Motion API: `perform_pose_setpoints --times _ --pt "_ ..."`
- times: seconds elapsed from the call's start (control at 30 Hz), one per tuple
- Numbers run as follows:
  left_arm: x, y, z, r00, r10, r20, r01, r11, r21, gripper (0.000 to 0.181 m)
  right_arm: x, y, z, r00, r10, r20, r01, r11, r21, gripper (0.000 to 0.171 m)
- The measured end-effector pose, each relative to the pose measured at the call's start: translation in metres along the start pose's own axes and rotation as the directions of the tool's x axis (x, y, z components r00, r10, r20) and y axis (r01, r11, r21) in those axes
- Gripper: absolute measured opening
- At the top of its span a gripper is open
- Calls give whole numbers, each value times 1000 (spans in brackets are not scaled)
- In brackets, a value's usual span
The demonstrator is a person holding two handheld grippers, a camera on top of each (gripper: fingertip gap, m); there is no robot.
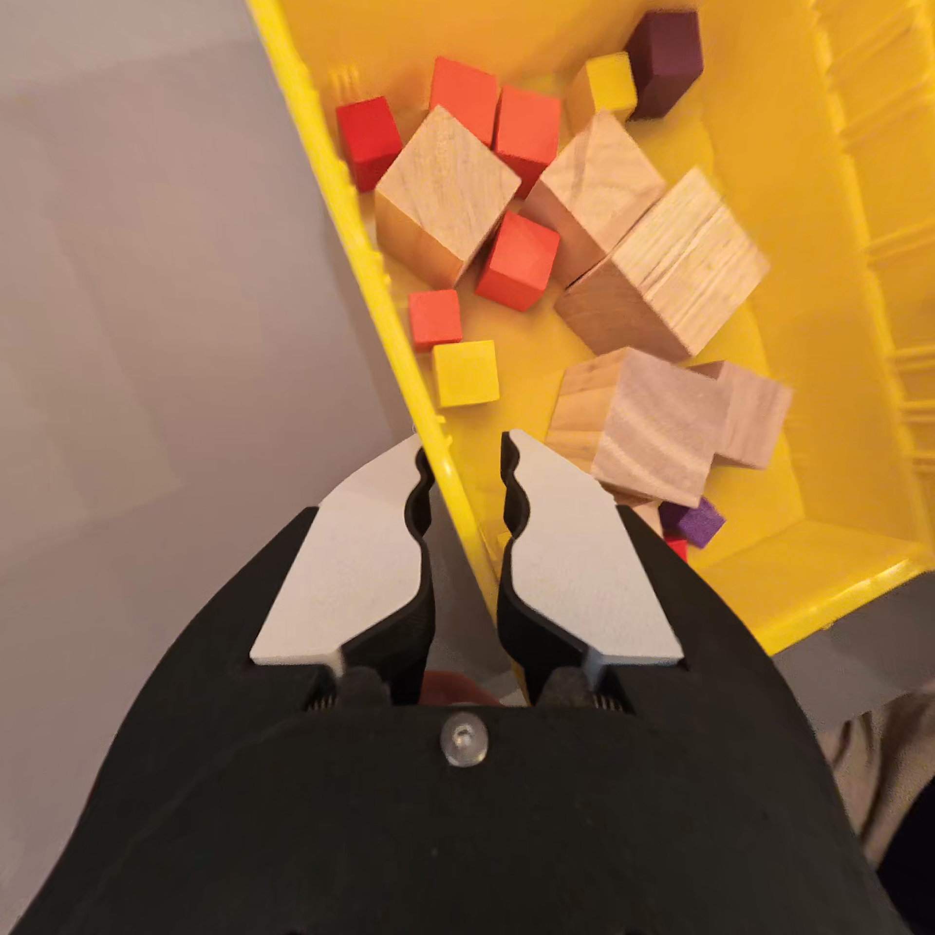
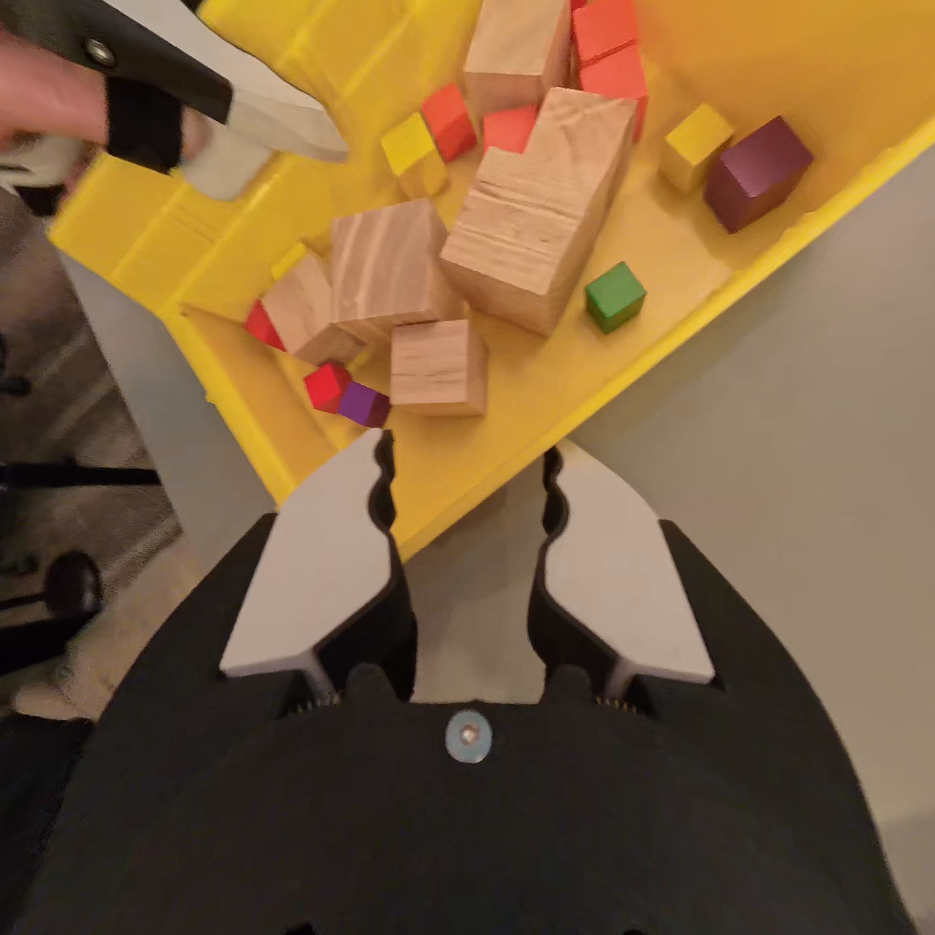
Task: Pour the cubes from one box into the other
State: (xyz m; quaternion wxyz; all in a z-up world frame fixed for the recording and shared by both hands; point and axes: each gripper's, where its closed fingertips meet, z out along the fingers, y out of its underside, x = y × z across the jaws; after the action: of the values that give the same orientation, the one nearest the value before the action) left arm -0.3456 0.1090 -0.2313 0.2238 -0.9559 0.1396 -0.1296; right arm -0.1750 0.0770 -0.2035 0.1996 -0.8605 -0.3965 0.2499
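Note:
One yellow box (image 1: 835, 354) shows in both views (image 2: 556, 384); I see no other box. It holds several cubes: large plain wooden ones (image 1: 450, 187) (image 2: 531, 227) and small orange (image 1: 516, 260), yellow (image 1: 465, 372), dark purple (image 2: 759, 172), red and green (image 2: 614, 296) ones. Some look motion-blurred. My left gripper (image 1: 463, 445) straddles the box's long wall and is shut on it. It also shows in the right wrist view (image 2: 286, 169), on the far wall. My right gripper (image 2: 468, 445) straddles the near wall with a wide gap, one finger inside and one outside.
The box is over a grey table (image 1: 152, 303) (image 2: 759, 455). In the right wrist view a hand (image 2: 40, 101) holds the left gripper. Past the table's left edge are carpet (image 2: 76, 405) and a black wheeled stand (image 2: 71, 587). Beige fabric (image 1: 885, 759) shows at lower right.

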Motion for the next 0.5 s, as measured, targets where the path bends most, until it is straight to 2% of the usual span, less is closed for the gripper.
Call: perform_pose_setpoints --times 0.03,0.1,0.27,0.5 --pt "1 1 0 1000 9 -4 -9 1000 -13 25 5 1 0 1000 -12 -16 11 1000 -18 38" --pt "1 1 0 1000 -6 -21 6 1000 -28 23 10 0 0 1000 -12 -18 11 999 -46 23" --pt "-7 -6 -1 998 17 68 -18 1000 10 10 14 -1 1 1000 17 7 -17 999 -52 16" --pt "16 -26 -11 993 45 108 -56 993 101 7 24 7 -23 999 38 -15 -38 999 15 11"
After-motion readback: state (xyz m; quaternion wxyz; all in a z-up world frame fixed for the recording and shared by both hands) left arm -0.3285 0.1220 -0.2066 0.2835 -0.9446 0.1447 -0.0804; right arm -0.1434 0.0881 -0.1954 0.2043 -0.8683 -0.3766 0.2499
